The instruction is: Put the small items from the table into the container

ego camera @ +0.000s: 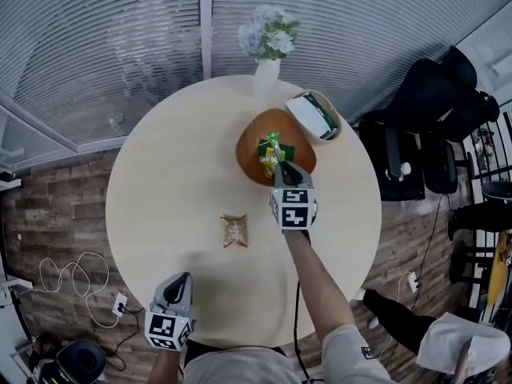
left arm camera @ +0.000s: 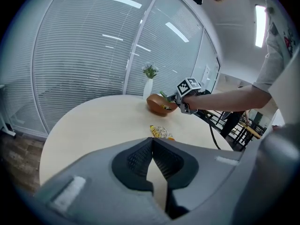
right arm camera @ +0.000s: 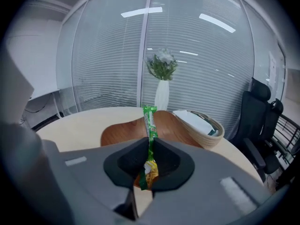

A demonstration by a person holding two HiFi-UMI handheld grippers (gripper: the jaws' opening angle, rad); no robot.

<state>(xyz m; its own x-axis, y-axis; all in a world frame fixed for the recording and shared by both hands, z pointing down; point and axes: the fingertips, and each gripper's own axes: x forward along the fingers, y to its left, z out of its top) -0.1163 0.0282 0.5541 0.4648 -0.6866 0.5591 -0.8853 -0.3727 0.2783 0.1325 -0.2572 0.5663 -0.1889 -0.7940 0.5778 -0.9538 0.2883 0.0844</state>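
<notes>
Round pale table [ego camera: 176, 214] carries a wooden bowl [ego camera: 250, 146]. Over the bowl, the right gripper [ego camera: 281, 169] pinches a green snack packet [ego camera: 270, 154]. A yellow packet [ego camera: 234, 231] lies near the bowl. Farthest from it, the left gripper [ego camera: 181, 282] is closed and empty.

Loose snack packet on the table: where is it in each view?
Head view: snack packet at centre, below the wooden bowl.
Left gripper view: snack packet at centre, nearer than the bowl.
Right gripper view: not in it.
Shared landmark: white vase of flowers, behind the bowl.
</notes>
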